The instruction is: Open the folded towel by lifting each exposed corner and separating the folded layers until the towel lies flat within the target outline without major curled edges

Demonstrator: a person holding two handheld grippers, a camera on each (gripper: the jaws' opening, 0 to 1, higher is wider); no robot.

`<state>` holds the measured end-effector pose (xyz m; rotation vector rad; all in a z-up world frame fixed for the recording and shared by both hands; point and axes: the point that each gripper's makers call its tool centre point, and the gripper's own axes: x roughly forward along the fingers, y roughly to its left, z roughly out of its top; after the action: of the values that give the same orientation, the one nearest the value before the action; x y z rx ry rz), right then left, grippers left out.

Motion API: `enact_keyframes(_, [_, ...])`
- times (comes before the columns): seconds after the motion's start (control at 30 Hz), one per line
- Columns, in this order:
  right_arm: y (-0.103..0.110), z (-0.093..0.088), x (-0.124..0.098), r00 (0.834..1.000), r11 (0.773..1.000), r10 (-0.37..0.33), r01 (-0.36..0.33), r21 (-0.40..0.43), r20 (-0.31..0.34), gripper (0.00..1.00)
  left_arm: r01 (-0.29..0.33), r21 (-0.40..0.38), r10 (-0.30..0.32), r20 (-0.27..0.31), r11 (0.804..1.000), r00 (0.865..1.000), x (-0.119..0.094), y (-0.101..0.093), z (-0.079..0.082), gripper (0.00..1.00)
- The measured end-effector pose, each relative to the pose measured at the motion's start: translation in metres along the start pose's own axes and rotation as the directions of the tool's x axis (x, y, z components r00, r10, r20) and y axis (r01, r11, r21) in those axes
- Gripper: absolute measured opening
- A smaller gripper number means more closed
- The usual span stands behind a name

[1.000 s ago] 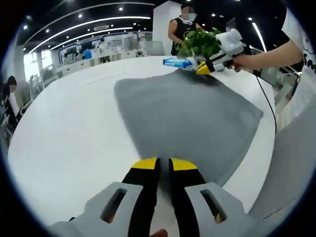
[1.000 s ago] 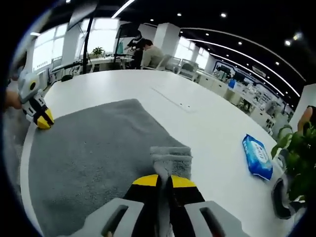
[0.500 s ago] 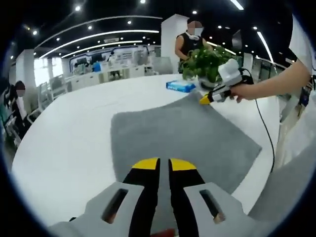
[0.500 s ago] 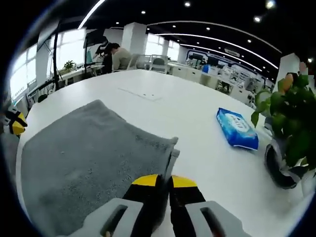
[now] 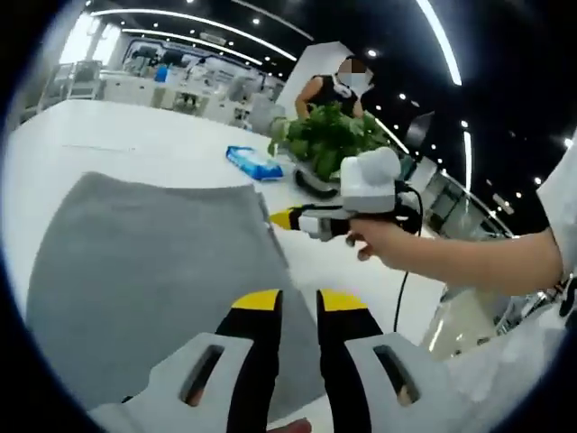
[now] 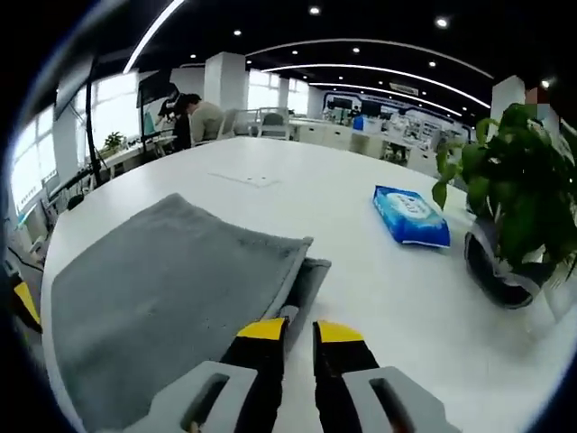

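Left tool point(image 5: 297, 302): your jaws stand slightly parted over the near edge of the towel point(image 5: 144, 262). You hold nothing there that can be seen; a thin strip of grey shows in the gap, and whether cloth is caught lower down cannot be told. The towel lies spread on the white table point(image 5: 108, 135), its left edge close to the table's rim.

Right tool point(image 6: 299, 332): your jaws are a little apart with no cloth seen between the yellow tips. In the left gripper view this tool point(image 5: 287, 217) points at the towel's far right corner, touching or just beside it; which, I cannot tell.

Defect noted: at that corner a second layer point(image 6: 306, 280) lies doubled under the top edge, so the towel is not yet fully open. No target outline is visible on the table.

Recommended practice: take only the doubled strip at its exposed corner, lift it low, and draw it outward toward the wipes pack point(image 6: 410, 216) until the fold releases. Pin the near edge with your left tool so the body does not slide. Keep clear of the plant pot point(image 6: 505, 275). Then check every edge for curl.
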<state>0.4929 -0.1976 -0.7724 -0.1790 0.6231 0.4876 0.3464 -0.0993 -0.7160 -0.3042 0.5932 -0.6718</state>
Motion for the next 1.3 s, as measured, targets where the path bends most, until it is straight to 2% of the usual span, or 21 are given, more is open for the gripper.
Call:
enact_keyframes(0.07, [0.002, -0.004, -0.004, 1.0, 1.0, 0.003, -0.003, 0.004, 0.0, 0.07, -0.021, 0.053, 0.022, -0.029, 0.998, 0.999, 0.003, 0.002, -0.008, 0.14])
enact_keyframes(0.13, [0.01, -0.012, -0.011, 0.999, 0.999, 0.026, -0.025, 0.047, -0.02, 0.06, -0.016, 0.076, 0.02, -0.055, 0.997, 0.998, 0.007, -0.001, -0.015, 0.14])
enact_keyframes(0.23, [0.013, -0.015, -0.019, 1.0, 0.999, 0.013, -0.013, 0.045, 0.005, 0.06, -0.015, 0.109, 0.023, -0.07, 0.994, 0.997, 0.014, -0.006, -0.024, 0.17])
enact_keyframes(0.33, [0.027, -0.02, -0.023, 0.998, 0.992, 0.062, -0.062, 0.114, 0.006, 0.06, 0.012, 0.094, -0.005, -0.076, 0.995, 0.997, 0.023, -0.019, -0.029, 0.19])
enact_keyframes(0.43, [0.034, -0.024, -0.022, 0.996, 0.987, 0.089, -0.09, 0.131, 0.011, 0.06, 0.036, 0.097, -0.026, -0.094, 0.995, 0.995, 0.036, -0.033, -0.039, 0.19])
enact_keyframes(0.53, [0.041, -0.031, -0.019, 0.993, 0.987, 0.116, -0.114, 0.115, -0.013, 0.06, 0.04, 0.103, -0.028, -0.116, 0.994, 0.993, 0.042, -0.038, -0.049, 0.19])
enact_keyframes(0.6, [0.05, -0.032, -0.019, 0.988, 0.98, 0.151, -0.147, 0.131, -0.022, 0.06, 0.039, 0.12, -0.024, -0.123, 0.992, 0.992, 0.044, -0.039, -0.051, 0.19])
enact_keyframes(0.77, [0.057, -0.042, -0.016, 0.984, 0.978, 0.165, -0.155, 0.138, -0.065, 0.05, 0.015, 0.149, 0.005, -0.132, 0.989, 0.991, 0.043, -0.034, -0.05, 0.2])
enact_keyframes(0.83, [0.063, -0.045, -0.016, 0.979, 0.969, 0.186, -0.17, 0.177, -0.079, 0.0, 0.002, 0.158, 0.02, -0.134, 0.987, 0.991, 0.042, -0.031, -0.05, 0.2])
enact_keyframes(1.1, [0.071, -0.018, -0.021, 0.977, 0.958, 0.206, -0.191, 0.212, -0.051, 0.0, -0.039, 0.189, 0.066, -0.136, 0.981, 0.989, 0.036, -0.022, -0.05, 0.21])
enact_keyframes(1.3, [0.086, 0.005, -0.03, 0.976, 0.96, 0.213, -0.202, 0.195, -0.035, 0.0, -0.058, 0.202, 0.08, -0.105, 0.978, 0.991, 0.034, -0.022, -0.034, 0.21])
